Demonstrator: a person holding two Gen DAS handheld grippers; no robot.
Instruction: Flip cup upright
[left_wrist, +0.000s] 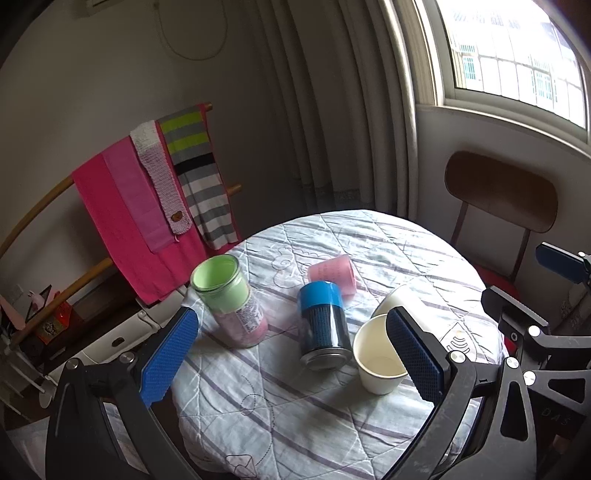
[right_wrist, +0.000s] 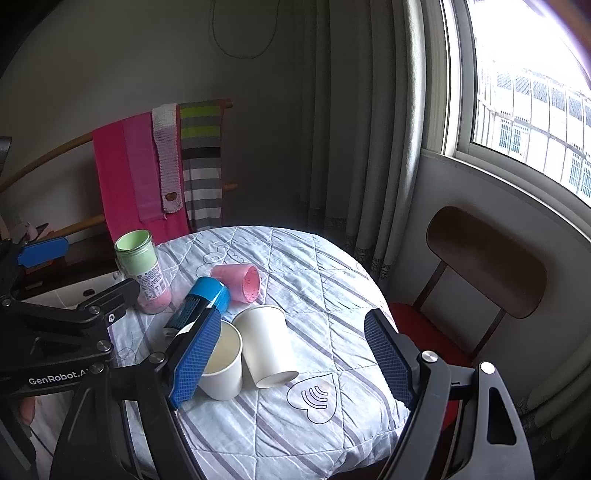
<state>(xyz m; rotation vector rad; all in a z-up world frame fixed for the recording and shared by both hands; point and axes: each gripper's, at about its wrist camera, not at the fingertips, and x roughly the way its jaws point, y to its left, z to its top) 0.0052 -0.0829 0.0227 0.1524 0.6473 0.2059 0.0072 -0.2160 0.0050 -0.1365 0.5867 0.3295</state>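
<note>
On the quilted round table (left_wrist: 295, 417) a white paper cup (right_wrist: 267, 345) stands upside down, and a second white paper cup (left_wrist: 376, 360) stands upright beside it, touching it. The upright cup also shows in the right wrist view (right_wrist: 225, 363). A pink cup (left_wrist: 334, 273) lies on its side further back, its mouth to the right (right_wrist: 240, 282). My left gripper (left_wrist: 291, 354) is open and empty above the table's near side. My right gripper (right_wrist: 291, 356) is open and empty, its fingers either side of the inverted cup.
A blue-capped dark can (left_wrist: 323, 325) stands inverted mid-table. A jar with a green rim (left_wrist: 229, 299) stands at the left. A wooden chair (right_wrist: 484, 269) is to the right of the table. A rack with towels (left_wrist: 155, 192) stands behind.
</note>
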